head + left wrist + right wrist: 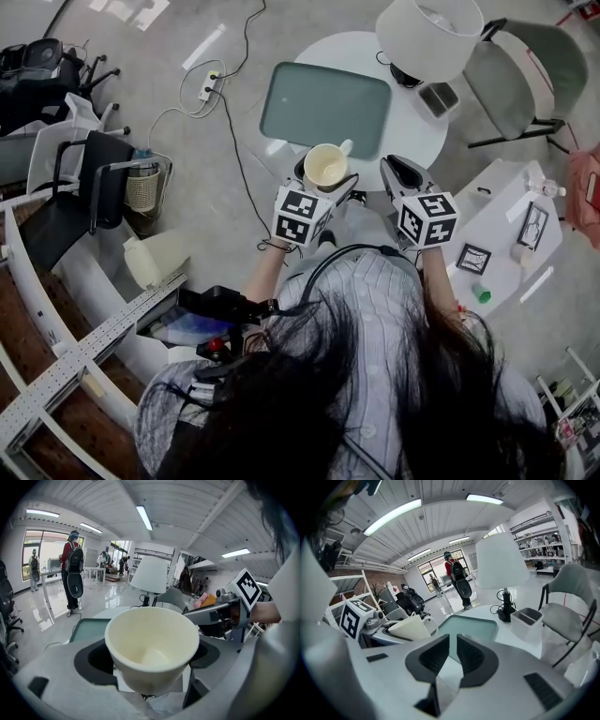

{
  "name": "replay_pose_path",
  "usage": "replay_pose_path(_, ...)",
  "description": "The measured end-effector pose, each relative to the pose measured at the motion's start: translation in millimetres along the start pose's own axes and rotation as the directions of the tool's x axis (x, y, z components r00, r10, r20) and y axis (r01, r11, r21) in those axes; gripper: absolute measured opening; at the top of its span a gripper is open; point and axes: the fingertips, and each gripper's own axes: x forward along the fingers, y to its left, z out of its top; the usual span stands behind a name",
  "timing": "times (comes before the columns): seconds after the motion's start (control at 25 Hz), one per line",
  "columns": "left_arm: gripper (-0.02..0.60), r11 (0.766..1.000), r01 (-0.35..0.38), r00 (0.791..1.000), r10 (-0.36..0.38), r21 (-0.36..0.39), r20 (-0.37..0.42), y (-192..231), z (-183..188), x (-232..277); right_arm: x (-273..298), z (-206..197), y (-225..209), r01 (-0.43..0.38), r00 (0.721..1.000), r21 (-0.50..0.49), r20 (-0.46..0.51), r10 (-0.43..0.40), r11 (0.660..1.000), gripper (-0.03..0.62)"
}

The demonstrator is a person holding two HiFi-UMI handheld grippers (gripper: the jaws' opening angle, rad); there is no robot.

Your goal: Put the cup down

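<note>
A cream cup point(325, 167) with a handle stands upright between the jaws of my left gripper point(323, 183), which is shut on it and holds it in the air just short of the round white table's point(412, 131) near edge. In the left gripper view the cup point(152, 648) fills the space between the jaws of the left gripper point(148, 658), and its inside looks empty. My right gripper point(401, 173) hovers to the right of the cup, jaws together with nothing in them. The right gripper view shows that gripper point(453, 653) and the cup point(410, 627) at its left.
A grey-green mat point(325, 108) lies on the table, with a white lamp point(428, 33) and a small grey box point(438, 98) behind it. A grey chair point(525, 80) stands at the right. A low white side table point(506, 244) holds small items. Cables run over the floor.
</note>
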Motion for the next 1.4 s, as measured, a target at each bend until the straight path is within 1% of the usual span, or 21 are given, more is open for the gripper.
replay_pose_path(0.16, 0.454, 0.999, 0.019, 1.000, -0.018, 0.034, -0.020, 3.8, 6.0, 25.9, 2.4, -10.5, -20.0, 0.020, 0.999, 0.033, -0.035, -0.019, 0.999, 0.065)
replay_pose_path(0.36, 0.454, 0.995, 0.044, 0.998, -0.040, 0.088, -0.048, 8.8, 10.8, 54.1, 9.9, -14.7, -38.3, 0.035, 0.998, 0.070, -0.050, -0.031, 0.997, 0.066)
replay_pose_path(0.68, 0.454, 0.987, 0.083, 0.994, -0.072, 0.134, -0.083, 2.1, -0.7, 96.0, 11.6, -12.8, -56.9, 0.059, 0.997, 0.093, -0.055, -0.054, 0.994, 0.066)
replay_pose_path(0.84, 0.454, 0.986, 0.079, 0.993, -0.066, 0.149, -0.095, 2.6, -17.4, 121.5, 9.0, -16.3, -66.3, 0.074, 0.996, 0.111, -0.055, -0.069, 0.991, 0.064)
replay_pose_path(1.04, 0.454, 0.986, 0.064, 0.994, -0.049, 0.153, -0.100, 2.8, -28.7, 151.2, 0.8, -26.3, -81.7, 0.101, 0.993, 0.136, -0.068, -0.093, 0.986, 0.065)
replay_pose_path(1.2, 0.454, 0.986, 0.043, 0.995, -0.026, 0.160, -0.101, 8.9, -38.0, 159.9, -4.6, -29.6, -82.0, 0.118, 0.991, 0.144, -0.077, -0.108, 0.983, 0.066)
replay_pose_path(1.32, 0.454, 0.989, 0.028, 0.996, -0.015, 0.145, -0.085, 12.4, -44.0, 161.0, -7.0, -30.1, -82.0, 0.127, 0.990, 0.148, -0.078, -0.116, 0.981, 0.066)
replay_pose_path(1.4, 0.454, 0.989, 0.012, 0.997, -0.001, 0.149, -0.074, 15.1, -48.0, 160.6, -7.9, -28.9, -81.7, 0.133, 0.990, 0.150, -0.075, -0.123, 0.980, 0.065)
